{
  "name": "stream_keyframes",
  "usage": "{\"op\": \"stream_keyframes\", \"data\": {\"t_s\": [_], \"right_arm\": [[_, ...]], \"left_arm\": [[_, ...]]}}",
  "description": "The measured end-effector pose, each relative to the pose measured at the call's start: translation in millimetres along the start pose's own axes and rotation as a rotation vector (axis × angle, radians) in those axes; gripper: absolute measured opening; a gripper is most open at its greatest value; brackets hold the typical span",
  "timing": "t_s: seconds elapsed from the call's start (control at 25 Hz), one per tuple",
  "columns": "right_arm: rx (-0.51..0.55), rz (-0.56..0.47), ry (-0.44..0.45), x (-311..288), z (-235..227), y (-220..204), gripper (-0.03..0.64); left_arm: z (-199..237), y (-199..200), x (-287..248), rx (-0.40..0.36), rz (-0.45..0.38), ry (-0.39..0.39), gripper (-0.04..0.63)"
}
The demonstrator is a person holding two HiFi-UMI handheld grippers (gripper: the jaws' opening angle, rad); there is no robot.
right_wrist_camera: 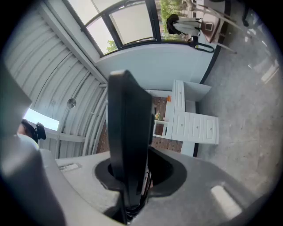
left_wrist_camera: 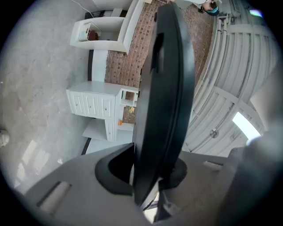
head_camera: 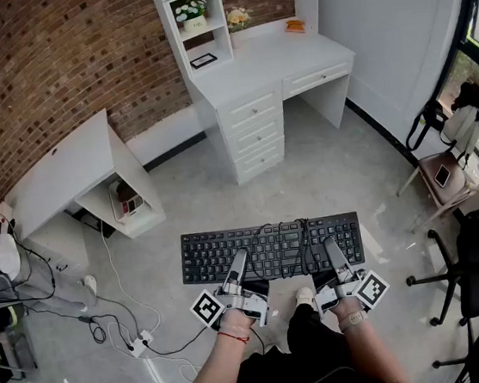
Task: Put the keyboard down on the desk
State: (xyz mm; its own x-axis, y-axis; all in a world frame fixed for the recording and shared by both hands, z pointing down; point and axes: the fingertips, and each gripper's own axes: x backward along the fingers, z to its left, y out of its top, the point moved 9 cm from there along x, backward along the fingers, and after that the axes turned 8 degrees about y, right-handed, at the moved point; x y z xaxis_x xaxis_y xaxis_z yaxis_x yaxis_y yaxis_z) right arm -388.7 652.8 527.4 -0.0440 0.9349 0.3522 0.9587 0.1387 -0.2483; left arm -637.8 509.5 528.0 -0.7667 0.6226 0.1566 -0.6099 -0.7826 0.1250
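Note:
A black keyboard [head_camera: 268, 249] hangs level in the air above the grey floor, its cable bundled on the keys. My left gripper [head_camera: 238, 264] is shut on its near edge left of centre, and my right gripper [head_camera: 334, 254] is shut on the near edge right of centre. In the left gripper view the keyboard [left_wrist_camera: 163, 97] shows edge-on, clamped between the jaws. The right gripper view shows the keyboard [right_wrist_camera: 128, 137] edge-on too, pinched in the jaws. The white desk [head_camera: 271, 57] stands ahead against the far wall, well beyond the keyboard.
A low white shelf unit [head_camera: 82, 175] stands at the left by the brick wall. Cables and a power strip [head_camera: 137, 344] lie on the floor at lower left. A black office chair [head_camera: 478, 265] and a small table with a phone [head_camera: 441, 177] stand at the right.

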Motion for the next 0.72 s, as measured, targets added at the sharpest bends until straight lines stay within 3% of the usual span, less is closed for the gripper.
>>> {"op": "stream_keyframes", "data": {"t_s": [0.72], "right_arm": [[-0.032,0.05,-0.02,-89,-77,120,0.077]], "left_arm": [[34,-18,-151,0.003,-0.054,0.032,0.067]]}}
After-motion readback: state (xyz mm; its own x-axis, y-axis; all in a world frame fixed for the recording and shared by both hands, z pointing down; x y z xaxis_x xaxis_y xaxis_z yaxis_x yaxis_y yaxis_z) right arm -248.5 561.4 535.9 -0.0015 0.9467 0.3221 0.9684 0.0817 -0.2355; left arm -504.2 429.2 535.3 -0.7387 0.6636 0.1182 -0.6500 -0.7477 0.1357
